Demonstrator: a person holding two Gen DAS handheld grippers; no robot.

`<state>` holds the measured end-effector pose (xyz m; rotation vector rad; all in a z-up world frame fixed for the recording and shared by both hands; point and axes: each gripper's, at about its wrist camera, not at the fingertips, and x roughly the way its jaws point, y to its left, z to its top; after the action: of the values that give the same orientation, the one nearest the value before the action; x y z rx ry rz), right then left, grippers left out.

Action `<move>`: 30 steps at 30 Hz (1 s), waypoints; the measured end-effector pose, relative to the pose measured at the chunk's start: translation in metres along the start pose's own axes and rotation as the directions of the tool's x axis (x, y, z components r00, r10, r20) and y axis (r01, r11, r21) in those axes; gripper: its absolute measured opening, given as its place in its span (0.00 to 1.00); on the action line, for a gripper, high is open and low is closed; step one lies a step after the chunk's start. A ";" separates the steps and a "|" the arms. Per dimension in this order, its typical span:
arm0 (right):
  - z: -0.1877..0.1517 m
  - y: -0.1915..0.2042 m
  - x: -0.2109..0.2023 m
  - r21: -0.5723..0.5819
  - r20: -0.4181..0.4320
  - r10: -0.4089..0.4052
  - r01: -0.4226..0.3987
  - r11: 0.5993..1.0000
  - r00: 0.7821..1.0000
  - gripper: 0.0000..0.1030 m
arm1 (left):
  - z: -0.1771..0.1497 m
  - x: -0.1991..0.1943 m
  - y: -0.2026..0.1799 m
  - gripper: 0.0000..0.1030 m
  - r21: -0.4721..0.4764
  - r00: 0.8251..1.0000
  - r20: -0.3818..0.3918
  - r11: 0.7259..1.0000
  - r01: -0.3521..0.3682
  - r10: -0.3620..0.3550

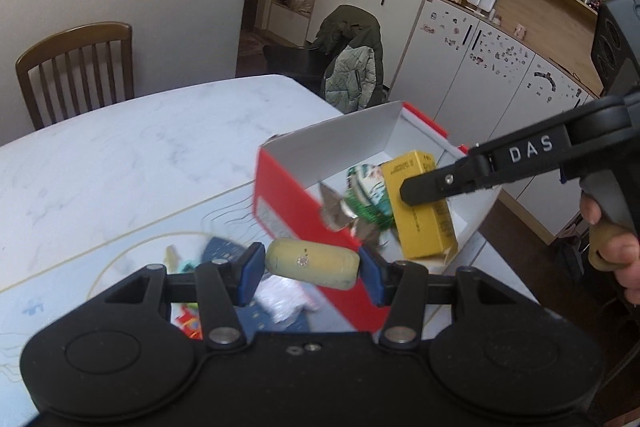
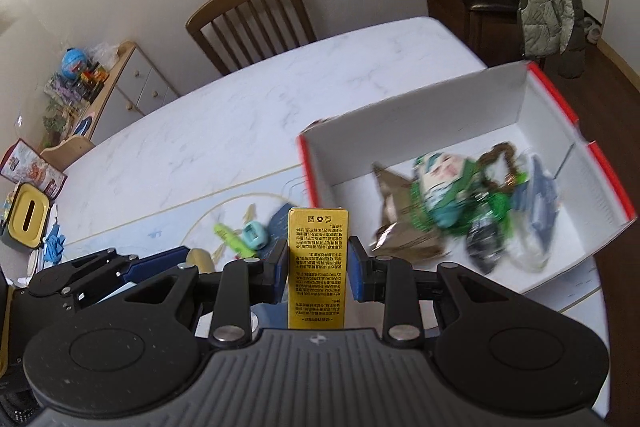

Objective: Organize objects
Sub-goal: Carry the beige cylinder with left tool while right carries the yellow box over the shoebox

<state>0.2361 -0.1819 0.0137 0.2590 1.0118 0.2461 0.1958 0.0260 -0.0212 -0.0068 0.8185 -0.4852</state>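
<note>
1. While both grippers are loaded, the red box (image 2: 568, 115) sits on the table (image 1: 120, 155) near its edge, already holding a jumble of wrappers (image 2: 452, 195).
2. Left gripper (image 1: 312, 267) is clamped on a pale yellow roll (image 1: 312, 263), held crosswise just outside the box's near wall.
3. Right gripper (image 2: 318, 267) is squeezing a yellow carton (image 2: 318, 267) by its narrow sides; the left view shows that carton hovering over the box interior.
4. Risk one: the roll looks soft and rounded, so it could squirt out of the pads and land back among the leftover bits on the mat (image 2: 240, 239).
5. Risk two: two tools crowding one opening could bump, or nudge the light box toward the table edge.
</note>
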 end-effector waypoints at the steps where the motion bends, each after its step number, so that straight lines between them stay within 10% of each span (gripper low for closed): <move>1: 0.004 -0.008 -0.002 0.003 0.006 -0.004 0.004 1.000 1.000 0.28 | 0.003 0.003 -0.005 0.48 0.002 1.000 -0.002 1.000 0.000 0.000; 30: 0.081 -0.142 0.023 -0.066 -0.010 -0.051 0.051 0.997 0.999 0.28 | 0.037 0.134 -0.105 0.48 0.046 0.979 -0.202 0.999 0.008 0.001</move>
<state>0.3288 -0.3164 -0.0102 0.1723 1.0184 0.2341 0.2561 -0.1304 -0.0690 0.0856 1.0060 -0.5137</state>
